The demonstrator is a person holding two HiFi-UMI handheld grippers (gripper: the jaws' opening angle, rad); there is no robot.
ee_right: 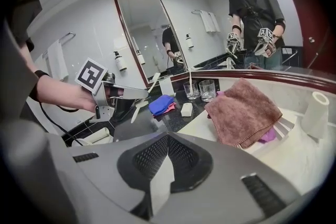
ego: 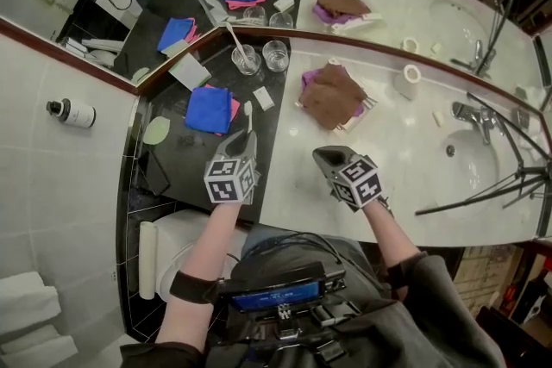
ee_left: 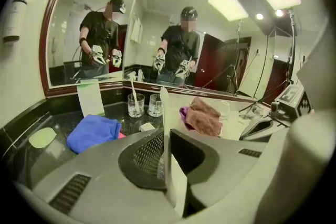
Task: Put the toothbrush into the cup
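**Toothbrush is in the left gripper, not in a cup yet**

So the big white counter [ego: 405, 185] runs off to the right, where the sink [ego: 483, 172] is, and the left part of it is dark stone. A brown towel [ego: 332, 96] sits mid-counter. A blue cloth [ego: 210, 109] lies on the dark bit, left of the towel.

The left gripper [ego: 247, 137] hangs above the dark stone with its jaws clamped on the white toothbrush [ego: 249, 116], which pokes out toward the far side. The right gripper [ego: 322, 154] is over the white counter's near edge, jaws pressed together with nothing in them.

Two glass cups are at the far edge by the mirror. The left cup [ego: 247, 59] has a second brush [ego: 233, 39] in it, and the right cup [ego: 275, 55] looks empty.
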